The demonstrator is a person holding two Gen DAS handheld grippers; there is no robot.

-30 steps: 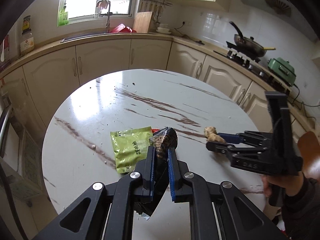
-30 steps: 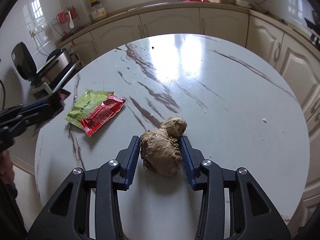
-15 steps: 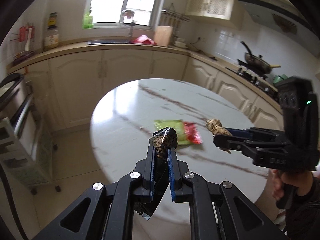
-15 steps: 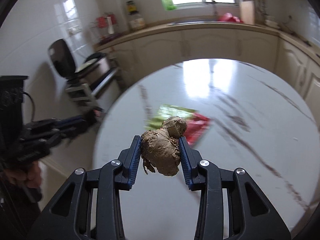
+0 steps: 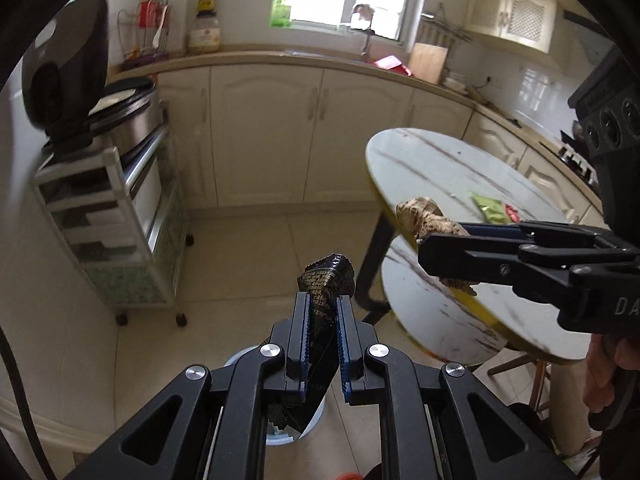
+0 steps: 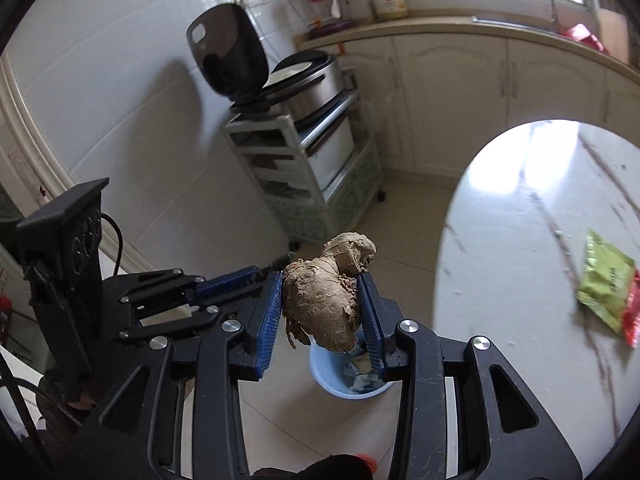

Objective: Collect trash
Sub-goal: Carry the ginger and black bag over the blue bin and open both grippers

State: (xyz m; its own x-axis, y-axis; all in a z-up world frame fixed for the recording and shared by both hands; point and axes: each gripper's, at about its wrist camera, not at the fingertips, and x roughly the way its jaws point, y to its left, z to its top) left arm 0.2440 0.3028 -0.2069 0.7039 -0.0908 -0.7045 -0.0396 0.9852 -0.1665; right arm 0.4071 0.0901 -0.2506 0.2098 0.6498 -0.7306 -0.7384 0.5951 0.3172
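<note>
The round marble table (image 6: pixel 520 240) was cut off by the frame edge, and the green packet (image 6: pixel 604 280) and red packet (image 6: pixel 631 316) left on it were blurred. Below both grippers the blue bin (image 6: pixel 340 384) stood on the floor, half hidden, holding crumpled scraps I couldn't identify. A second earlier both grippers were over the table; they had swung out above the bin. The right gripper (image 6: pixel 320 308) pinched the ginger root (image 6: pixel 324 296), the left gripper (image 5: pixel 323 332) a dark wrapper (image 5: pixel 326 280).
</note>
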